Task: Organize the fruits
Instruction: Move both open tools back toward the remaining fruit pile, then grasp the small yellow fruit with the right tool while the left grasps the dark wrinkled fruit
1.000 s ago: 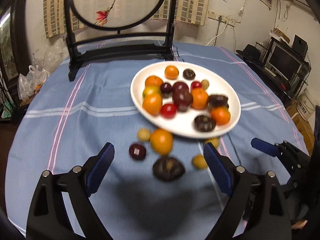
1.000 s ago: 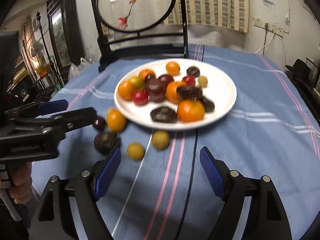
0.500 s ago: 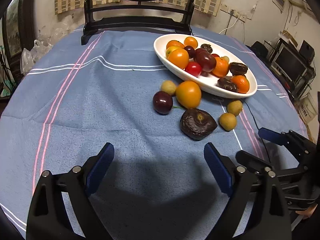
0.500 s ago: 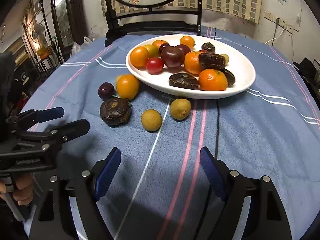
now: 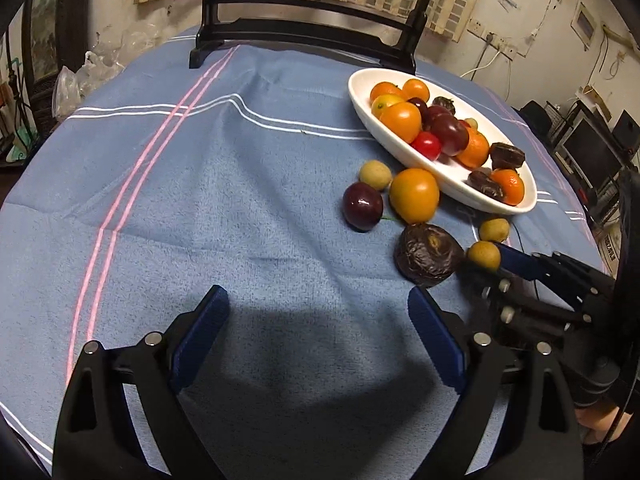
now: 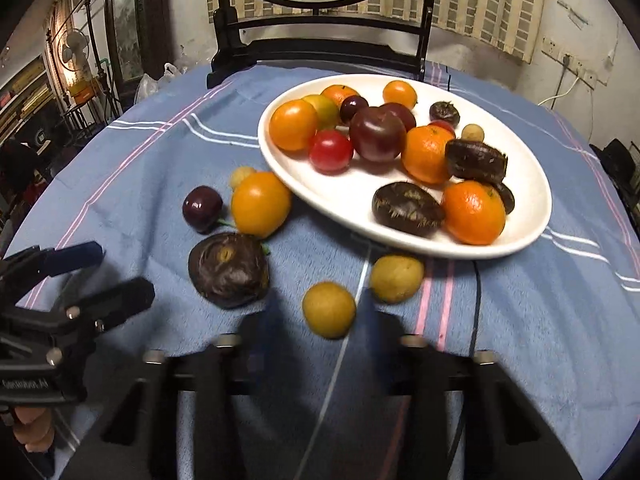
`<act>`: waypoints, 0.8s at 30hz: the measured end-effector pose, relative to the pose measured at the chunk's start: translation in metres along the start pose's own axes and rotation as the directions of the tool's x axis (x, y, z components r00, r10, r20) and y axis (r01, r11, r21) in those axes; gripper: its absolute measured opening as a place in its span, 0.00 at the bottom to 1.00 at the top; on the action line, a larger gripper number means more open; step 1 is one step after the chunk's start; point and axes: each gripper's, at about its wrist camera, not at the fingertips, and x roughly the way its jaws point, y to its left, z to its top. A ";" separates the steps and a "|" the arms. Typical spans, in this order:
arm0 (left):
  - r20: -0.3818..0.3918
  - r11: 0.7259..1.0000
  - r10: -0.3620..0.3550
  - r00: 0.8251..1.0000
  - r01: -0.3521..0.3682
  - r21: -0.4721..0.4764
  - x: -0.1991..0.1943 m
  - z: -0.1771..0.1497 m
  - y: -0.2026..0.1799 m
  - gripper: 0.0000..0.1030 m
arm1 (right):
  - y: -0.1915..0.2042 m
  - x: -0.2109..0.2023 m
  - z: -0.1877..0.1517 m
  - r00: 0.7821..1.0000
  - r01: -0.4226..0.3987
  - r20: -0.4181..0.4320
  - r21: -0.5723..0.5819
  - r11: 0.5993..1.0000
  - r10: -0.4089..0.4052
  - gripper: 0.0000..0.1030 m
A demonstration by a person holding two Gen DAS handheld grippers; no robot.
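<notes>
A white plate point(image 6: 532, 168) point(image 5: 452, 188) holds several oranges, plums and dark fruits. Loose on the blue cloth beside it lie an orange point(image 6: 260, 204) point(image 5: 414, 194), a dark plum point(image 6: 202, 208) point(image 5: 362, 206), a wrinkled dark fruit point(image 6: 228, 268) point(image 5: 428, 254) and three small yellow fruits. My right gripper point(image 6: 320, 332) is blurred, its fingers on either side of the nearest yellow fruit point(image 6: 329, 310) point(image 5: 484, 255). My left gripper point(image 5: 318, 336) is open and empty above bare cloth, left of the loose fruits.
A black wooden stand with a round painted screen point(image 5: 304, 28) stands at the table's far edge. Plastic bags point(image 5: 80, 80) lie beyond the left edge. Monitors and clutter point(image 5: 592, 148) are off to the right.
Both grippers have dropped lower and moved closer to the loose fruits. The right gripper's fingers have narrowed around the nearest yellow fruit; the left stays wide open.
</notes>
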 end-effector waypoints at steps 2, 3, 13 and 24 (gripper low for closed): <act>-0.001 1.000 0.000 1.000 0.000 0.009 0.001 0.000 -0.002 0.87 | -0.004 -0.002 -0.001 1.000 -0.010 -0.004 0.015 1.000 0.010 0.24; 0.002 1.000 0.002 1.000 -0.003 0.013 0.000 -0.001 -0.003 0.87 | -0.005 -0.003 -0.002 1.000 -0.012 -0.005 0.018 1.000 0.012 0.24; -0.017 0.995 0.026 1.000 -0.024 0.093 0.006 -0.006 -0.030 0.87 | -0.024 -0.027 -0.025 0.998 -0.066 0.005 0.043 0.997 0.066 0.24; -0.043 0.987 0.093 0.995 -0.087 0.134 0.034 0.016 -0.073 0.83 | -0.054 -0.039 -0.035 0.993 -0.110 0.045 0.112 0.988 0.106 0.25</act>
